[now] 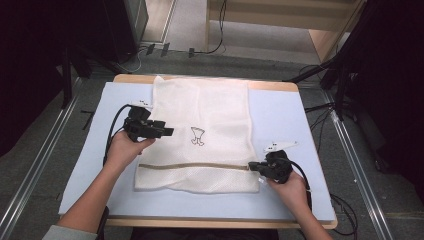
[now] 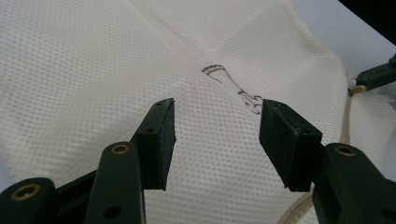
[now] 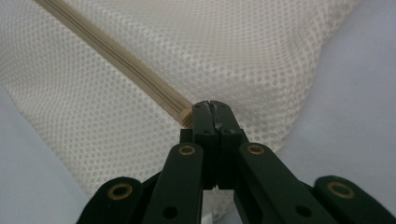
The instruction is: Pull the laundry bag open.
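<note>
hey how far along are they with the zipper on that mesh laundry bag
Early. The mesh bag already lies flat on the table. In hand: the right gripper is shut at the zipper's right end, apparently on the pull; the left gripper hovers open over the mesh. Left: running the zipper along.

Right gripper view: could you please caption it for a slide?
Right gripper shut at the zipper's end on a white mesh bag.

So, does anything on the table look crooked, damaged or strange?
Nothing stands out. The white mesh bag lies flat on the table, its zipper running straight. The right gripper is shut at the zipper's end.
</note>
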A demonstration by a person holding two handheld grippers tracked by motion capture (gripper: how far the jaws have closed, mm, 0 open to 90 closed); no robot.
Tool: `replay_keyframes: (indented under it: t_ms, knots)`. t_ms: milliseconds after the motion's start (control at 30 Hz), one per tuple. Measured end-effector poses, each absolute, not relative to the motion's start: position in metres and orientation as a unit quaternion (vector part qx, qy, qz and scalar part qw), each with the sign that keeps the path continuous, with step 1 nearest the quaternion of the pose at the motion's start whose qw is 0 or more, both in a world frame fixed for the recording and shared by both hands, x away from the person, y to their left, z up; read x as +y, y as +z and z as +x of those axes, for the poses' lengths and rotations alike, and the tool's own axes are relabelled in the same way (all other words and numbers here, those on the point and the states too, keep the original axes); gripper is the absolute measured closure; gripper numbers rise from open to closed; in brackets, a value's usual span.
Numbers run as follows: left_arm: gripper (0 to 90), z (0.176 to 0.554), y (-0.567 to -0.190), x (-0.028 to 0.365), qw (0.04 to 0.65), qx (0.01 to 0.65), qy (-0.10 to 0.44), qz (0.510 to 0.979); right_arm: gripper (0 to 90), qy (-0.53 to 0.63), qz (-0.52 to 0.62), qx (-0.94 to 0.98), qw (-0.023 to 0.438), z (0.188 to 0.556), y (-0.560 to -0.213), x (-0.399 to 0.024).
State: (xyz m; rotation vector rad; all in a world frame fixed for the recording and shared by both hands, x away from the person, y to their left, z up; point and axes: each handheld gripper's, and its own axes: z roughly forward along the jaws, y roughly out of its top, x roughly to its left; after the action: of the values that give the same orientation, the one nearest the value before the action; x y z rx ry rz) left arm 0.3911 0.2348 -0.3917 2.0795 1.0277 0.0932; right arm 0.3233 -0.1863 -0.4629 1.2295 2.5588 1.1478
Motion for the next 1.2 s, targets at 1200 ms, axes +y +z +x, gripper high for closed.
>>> replay_keyframes:
  t_ms: [1200]
  knots:
    - [56.2, 0.36, -0.409, 0.097, 0.407, 0.305, -0.033, 0.86, 90.0, 0.392, 0.402, 0.826, 0.056, 0.326, -0.479, -0.198]
